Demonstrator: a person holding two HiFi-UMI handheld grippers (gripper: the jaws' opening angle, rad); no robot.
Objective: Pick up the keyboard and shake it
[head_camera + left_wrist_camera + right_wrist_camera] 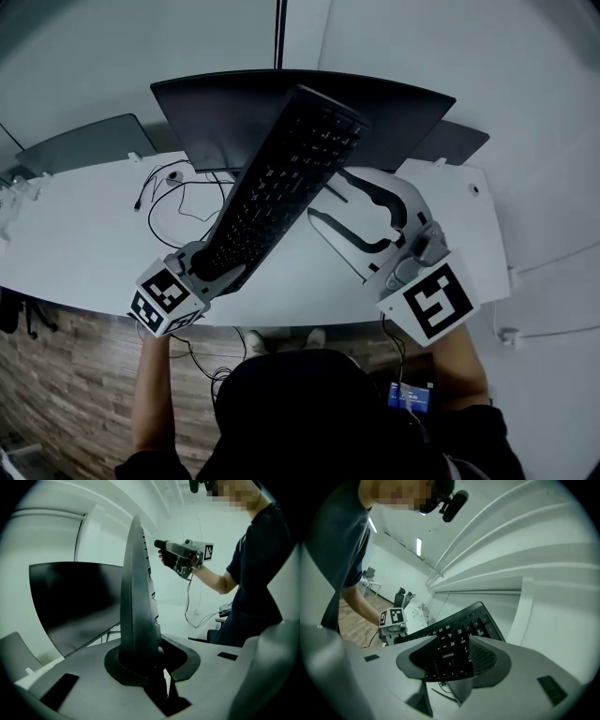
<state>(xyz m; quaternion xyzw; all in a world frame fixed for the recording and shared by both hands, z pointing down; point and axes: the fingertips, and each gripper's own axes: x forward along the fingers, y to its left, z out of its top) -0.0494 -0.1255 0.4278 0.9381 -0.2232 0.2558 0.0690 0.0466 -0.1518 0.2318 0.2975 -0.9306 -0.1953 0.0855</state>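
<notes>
While your left gripper [217, 264] is clamping the near end of the keyboard [286, 173], its jaws are squeezing tight on the board's edge, and you are holding the keyboard up off the desk [84, 234]. In the head view the keyboard is slanting from about 7 o'clock, at that gripper, toward 1 o'clock, where its far end is crossing in front of the dark monitor [211, 117]. In the left gripper view it is standing edge-on, rising straight toward 12 o'clock from between the jaws, with its keys facing 3 o'clock. Your right gripper [331, 195] is hovering at about 4 o'clock from the keyboard's middle. Its jaws are standing wide apart and gripping nothing, with their tips close beside the keyboard's right edge and the pads not pressing on it. A black cable [173, 202] is lying in loops on the desk at about 9 o'clock from the keyboard.
</notes>
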